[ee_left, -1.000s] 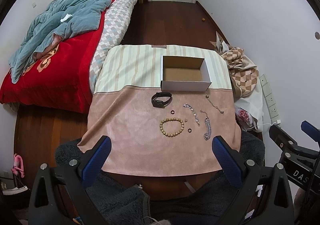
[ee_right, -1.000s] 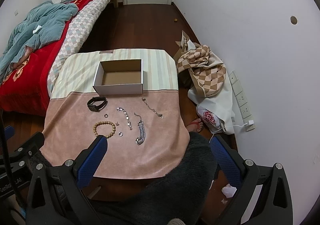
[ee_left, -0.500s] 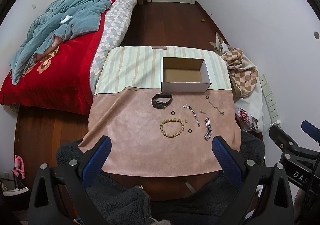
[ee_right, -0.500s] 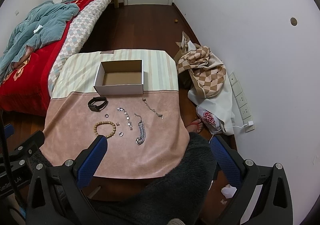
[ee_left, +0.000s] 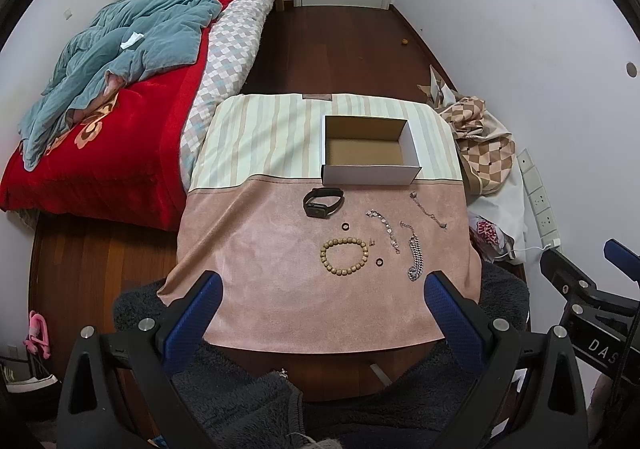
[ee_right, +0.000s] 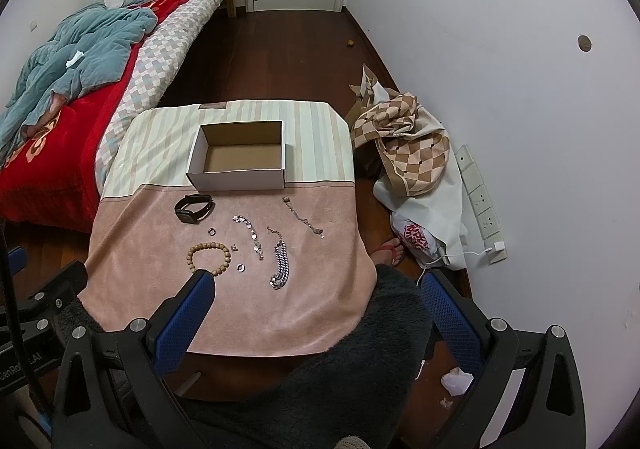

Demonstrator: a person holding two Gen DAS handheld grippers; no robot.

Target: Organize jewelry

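Note:
An open white cardboard box (ee_left: 370, 174) (ee_right: 236, 181), empty, stands on the cloth-covered table (ee_left: 260, 281) (ee_right: 132, 249). In front of it lie a black watch band (ee_left: 322, 202) (ee_right: 193, 208), a wooden bead bracelet (ee_left: 344, 256) (ee_right: 209, 256), a thick silver chain (ee_left: 416, 257) (ee_right: 280, 265), two thinner chains (ee_left: 384, 224) (ee_left: 428, 210) and small rings (ee_left: 345, 226) (ee_left: 378, 262). My left gripper (ee_left: 324, 303) is open and empty, above the table's near edge. My right gripper (ee_right: 316, 303) is open and empty, above the near right corner.
A bed with a red cover and a teal quilt (ee_left: 120, 49) stands left of the table. A checkered cloth and bags (ee_right: 412, 141) lie on the floor at the right by the wall. A dark fleece (ee_right: 340, 369) lies below the table's near edge.
Both views shift slightly; the table and box sit a little lower and nearer in view. Nothing on the table has moved. Both grippers stay open.

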